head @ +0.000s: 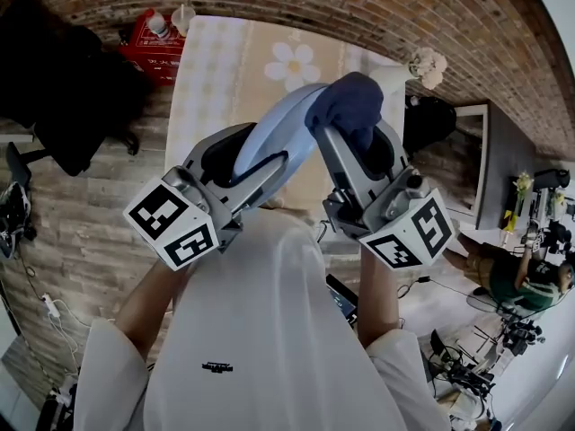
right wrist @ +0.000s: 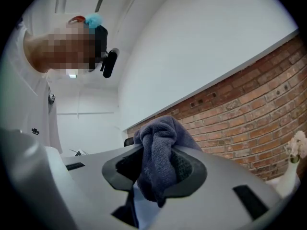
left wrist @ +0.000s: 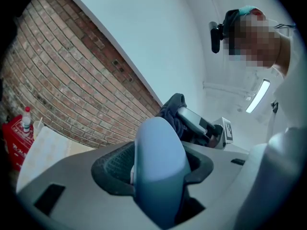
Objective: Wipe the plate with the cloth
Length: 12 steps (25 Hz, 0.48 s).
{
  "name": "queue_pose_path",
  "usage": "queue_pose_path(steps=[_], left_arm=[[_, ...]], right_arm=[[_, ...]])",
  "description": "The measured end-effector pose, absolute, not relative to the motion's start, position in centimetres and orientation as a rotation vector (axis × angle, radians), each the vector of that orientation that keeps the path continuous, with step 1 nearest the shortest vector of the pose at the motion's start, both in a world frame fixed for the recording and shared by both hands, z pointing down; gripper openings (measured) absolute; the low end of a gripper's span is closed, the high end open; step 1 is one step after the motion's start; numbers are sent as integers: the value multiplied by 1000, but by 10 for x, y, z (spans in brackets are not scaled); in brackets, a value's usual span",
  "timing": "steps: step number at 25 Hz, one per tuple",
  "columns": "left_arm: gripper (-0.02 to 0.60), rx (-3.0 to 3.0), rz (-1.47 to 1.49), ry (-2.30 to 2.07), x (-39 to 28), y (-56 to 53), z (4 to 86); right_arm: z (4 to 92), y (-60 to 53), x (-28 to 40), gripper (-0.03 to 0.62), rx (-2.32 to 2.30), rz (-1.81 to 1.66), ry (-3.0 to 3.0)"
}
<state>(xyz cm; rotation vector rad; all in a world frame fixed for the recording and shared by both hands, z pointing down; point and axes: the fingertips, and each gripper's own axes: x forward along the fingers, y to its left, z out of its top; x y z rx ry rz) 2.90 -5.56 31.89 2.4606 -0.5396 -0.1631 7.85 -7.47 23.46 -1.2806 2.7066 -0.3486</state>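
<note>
I hold both grippers up in front of my chest, tilted upward. My left gripper (head: 269, 164) is shut on the rim of a pale blue plate (head: 274, 128), which stands on edge and fills the left gripper view as a blue plate (left wrist: 158, 162). My right gripper (head: 337, 142) is shut on a dark blue cloth (head: 349, 101), bunched and pressed against the plate's upper edge. In the right gripper view the cloth (right wrist: 160, 162) hangs between the jaws with the plate (right wrist: 144, 207) just below it. From the left gripper view the cloth (left wrist: 171, 107) shows behind the plate.
Below lies a table (head: 225, 70) with a checked, flower-printed cover. A red box with a bottle (head: 154, 43) stands at its far left corner, a white vase of flowers (head: 422, 65) at its right. Brick wall behind; a dark chair (head: 63, 88) left.
</note>
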Motion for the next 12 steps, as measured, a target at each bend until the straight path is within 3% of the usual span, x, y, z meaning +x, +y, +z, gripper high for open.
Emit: queue_pose_path(steps=[12], left_arm=[[242,2560,-129,-542,25,-47,310]], right_arm=[[257,-102,100,143,-1471,-398,2635]])
